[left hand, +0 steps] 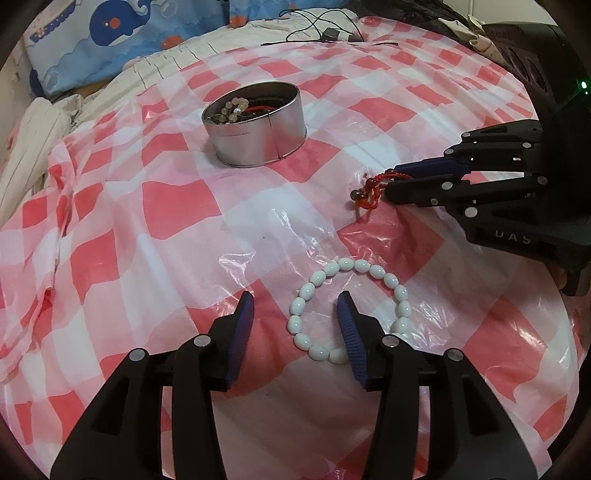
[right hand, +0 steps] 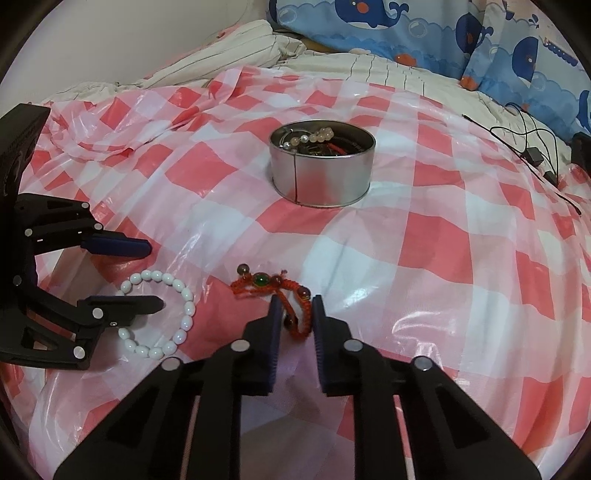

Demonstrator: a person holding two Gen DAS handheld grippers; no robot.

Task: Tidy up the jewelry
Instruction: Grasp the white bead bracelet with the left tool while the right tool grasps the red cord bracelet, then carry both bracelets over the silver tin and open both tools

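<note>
Nearest, the left gripper [left hand: 295,314] sits about half open over the white bead bracelet [left hand: 351,306] lying flat on the checkered plastic sheet [left hand: 166,206]: one finger inside the loop, one outside, not squeezing. Just beside it, the right gripper [right hand: 295,306] is nearly closed, pinching the red cord bracelet [right hand: 273,286]. Farther back, mid-sheet, stands the round tin [right hand: 321,170] holding more beads. Whale-print pillows [right hand: 424,29] at the far edge.

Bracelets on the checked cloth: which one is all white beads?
The white bead bracelet, a plain ring of oval beads lying at the left hand-held gripper. The other, the red cord bracelet, is braided with coloured beads.
</note>
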